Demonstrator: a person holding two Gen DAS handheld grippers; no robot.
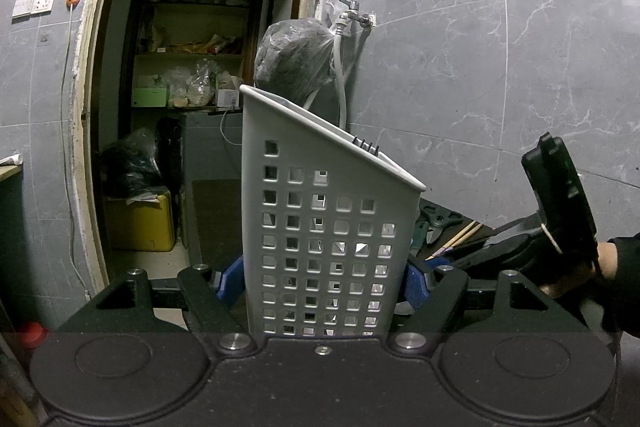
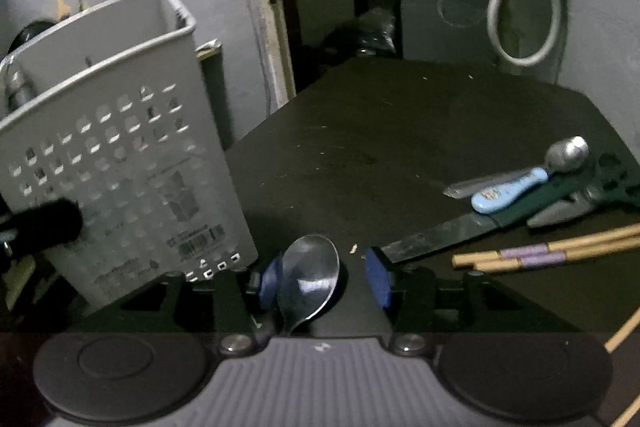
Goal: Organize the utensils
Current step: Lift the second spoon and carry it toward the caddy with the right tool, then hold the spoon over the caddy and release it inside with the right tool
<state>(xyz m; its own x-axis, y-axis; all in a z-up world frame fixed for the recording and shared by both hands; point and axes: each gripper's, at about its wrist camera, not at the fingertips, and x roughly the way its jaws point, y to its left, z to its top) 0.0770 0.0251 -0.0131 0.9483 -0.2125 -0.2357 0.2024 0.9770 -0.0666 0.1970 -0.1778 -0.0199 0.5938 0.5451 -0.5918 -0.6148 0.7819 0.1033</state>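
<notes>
Left tongs (image 1: 326, 283) grip the caddy (image 1: 320, 227) steady, right tongs (image 2: 320, 279) open around a spoon (image 2: 310, 279), while beside the caddy knife (image 2: 436, 235), chopsticks (image 2: 540, 251) and scissors (image 2: 592, 195) wait on the surface (image 2: 380, 147).

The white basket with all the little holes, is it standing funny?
Yes. The white perforated utensil basket leans instead of standing flat; the right wrist view shows it tipped, clamped in the left gripper. Also, a metal spoon rests loose against one pad of the right gripper, whose jaws are apart.

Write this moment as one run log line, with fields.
left gripper: shut on utensil holder | right gripper: open, metal spoon between jaws | table: chopsticks, knife
</notes>
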